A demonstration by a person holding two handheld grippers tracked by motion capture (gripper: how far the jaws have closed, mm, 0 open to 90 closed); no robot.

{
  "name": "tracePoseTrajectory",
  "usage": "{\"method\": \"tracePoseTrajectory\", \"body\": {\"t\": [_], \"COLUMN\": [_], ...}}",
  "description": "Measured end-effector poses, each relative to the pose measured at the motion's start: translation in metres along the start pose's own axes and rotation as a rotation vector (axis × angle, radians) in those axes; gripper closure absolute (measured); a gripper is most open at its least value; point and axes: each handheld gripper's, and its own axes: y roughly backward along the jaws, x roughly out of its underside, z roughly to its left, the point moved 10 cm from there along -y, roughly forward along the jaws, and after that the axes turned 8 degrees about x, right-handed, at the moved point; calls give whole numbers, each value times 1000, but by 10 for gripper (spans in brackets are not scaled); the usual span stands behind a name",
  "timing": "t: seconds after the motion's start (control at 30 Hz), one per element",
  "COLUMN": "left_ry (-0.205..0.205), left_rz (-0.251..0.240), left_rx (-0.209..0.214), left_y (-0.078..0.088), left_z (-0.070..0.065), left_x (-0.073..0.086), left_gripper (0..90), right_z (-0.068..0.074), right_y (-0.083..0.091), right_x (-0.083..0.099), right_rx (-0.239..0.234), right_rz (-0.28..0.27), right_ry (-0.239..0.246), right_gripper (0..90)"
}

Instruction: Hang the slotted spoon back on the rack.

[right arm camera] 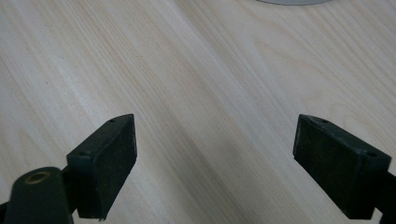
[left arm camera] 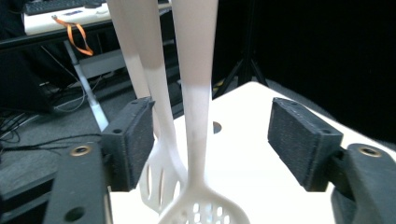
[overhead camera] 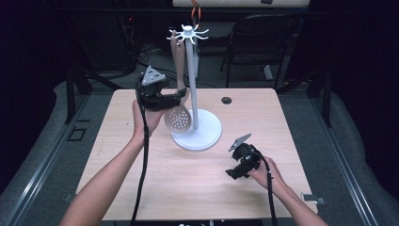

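A: High view first: what hangs on the white stand [overhead camera: 190, 70]?

B: A beige skimmer [overhead camera: 179, 117], its handle hooked on one arm of the star-shaped top, its perforated bowl low beside the pole. The left gripper [overhead camera: 178, 98] is level with the lower handle, right against it.

A: Does it grip the handle?

B: No. In the left gripper view the skimmer handle [left arm camera: 196, 93] stands between the jaws with a clear gap to the right pad [left arm camera: 299, 140]. The pads do not press on it; the jaws stand wide.

A: Anything else on the stand?

B: A slotted turner [left arm camera: 156, 140] hangs just behind the skimmer, beside the left pad [left arm camera: 133, 140]. Whether it touches that pad I cannot tell. Its top is cut off by the frame edge, and in the high view it is hidden behind the skimmer.

A: And the right gripper [overhead camera: 234, 173]?

B: It sits low over the table [overhead camera: 141, 179], near the person's edge, well apart from the stand's round base [overhead camera: 209, 134]. In the right gripper view its jaws are spread with bare wood between them; a sliver of the base shows at the top edge, cut off.

A: What is hard to read?

B: The room beyond the table is dark, and the skimmer's bowl is cut off at the bottom of the left gripper view.
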Motion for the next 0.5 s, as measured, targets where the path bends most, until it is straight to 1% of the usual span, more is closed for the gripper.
{"method": "tracePoseTrajectory", "body": {"t": [0.13, 0.27, 0.43, 0.5], "left_ry": [-21, -26, -16, -8], "left_rz": [38, 75, 109, 121], "left_rx": [-5, -7, -32, -35], "left_y": [9, 17, 26, 29], "left_z": [-3, -2, 3, 5], "left_x": [11, 27, 48, 58], "left_gripper": [246, 200, 161, 156], "right_z": [-1, -1, -1, -1], "right_y": [0, 0, 0, 0], "right_x": [0, 0, 0, 1], "right_rx": [6, 11, 14, 18], "right_rz": [3, 3, 4, 8], "right_ry": [1, 4, 8, 7], "right_gripper": [123, 122, 122, 122]}}
